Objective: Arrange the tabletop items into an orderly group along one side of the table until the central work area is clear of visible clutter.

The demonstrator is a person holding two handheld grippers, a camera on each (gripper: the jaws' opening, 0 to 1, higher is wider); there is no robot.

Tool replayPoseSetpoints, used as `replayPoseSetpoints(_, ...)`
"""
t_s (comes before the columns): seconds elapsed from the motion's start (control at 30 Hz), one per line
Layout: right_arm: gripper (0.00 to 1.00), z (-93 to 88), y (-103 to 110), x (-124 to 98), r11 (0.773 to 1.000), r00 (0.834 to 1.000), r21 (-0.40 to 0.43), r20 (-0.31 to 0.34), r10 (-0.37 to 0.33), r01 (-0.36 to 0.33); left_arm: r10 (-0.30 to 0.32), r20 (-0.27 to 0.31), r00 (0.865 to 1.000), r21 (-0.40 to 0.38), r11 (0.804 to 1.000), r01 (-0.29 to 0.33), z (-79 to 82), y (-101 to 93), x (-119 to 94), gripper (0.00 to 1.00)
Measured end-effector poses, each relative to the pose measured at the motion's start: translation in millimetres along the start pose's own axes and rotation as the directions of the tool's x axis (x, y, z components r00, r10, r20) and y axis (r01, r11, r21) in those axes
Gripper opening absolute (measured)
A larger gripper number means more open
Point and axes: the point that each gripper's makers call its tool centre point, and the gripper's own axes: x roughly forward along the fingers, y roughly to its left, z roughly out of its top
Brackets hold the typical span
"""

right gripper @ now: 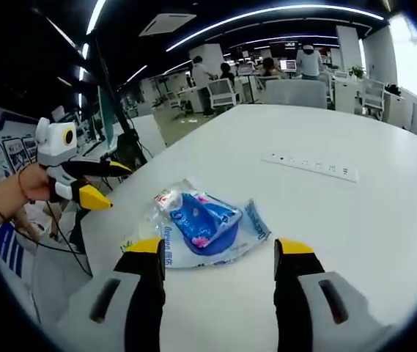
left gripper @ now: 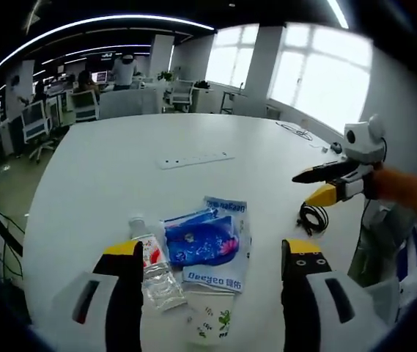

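A small pile lies on the white table [left gripper: 113, 176]: a clear water bottle [left gripper: 154, 268], a blue pouch [left gripper: 201, 242] on a Deeyeo tissue pack [left gripper: 226, 273], and a small white sachet [left gripper: 209, 323]. My left gripper [left gripper: 212, 253] stands open just before the pile, its jaws either side of it. My right gripper [left gripper: 302, 189] hovers open at the right, held by a hand. In the right gripper view the pile, with the blue pouch [right gripper: 201, 220] on top, lies ahead of my open right gripper [right gripper: 219, 249]. The left gripper [right gripper: 119, 188] hangs open at the left, off the table edge.
A white power strip [left gripper: 193, 158] [right gripper: 308, 166] lies mid-table beyond the pile. A coiled black cable [left gripper: 313, 218] sits near the right edge, under the right gripper. Office chairs, desks and people stand far behind. The table [right gripper: 384, 235] is bare to the right.
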Motion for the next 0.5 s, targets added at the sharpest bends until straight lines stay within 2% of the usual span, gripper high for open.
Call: replayPoseSetpoints(0.5, 0.56, -1.3, 0.0, 31.4, 1.0, 0.999, 0.014, -0.032, 0.024, -0.023, 0.0, -0.016, 1.0, -0.008, 1.0, 0.0, -0.3, 19.1, 19.1, 0.77)
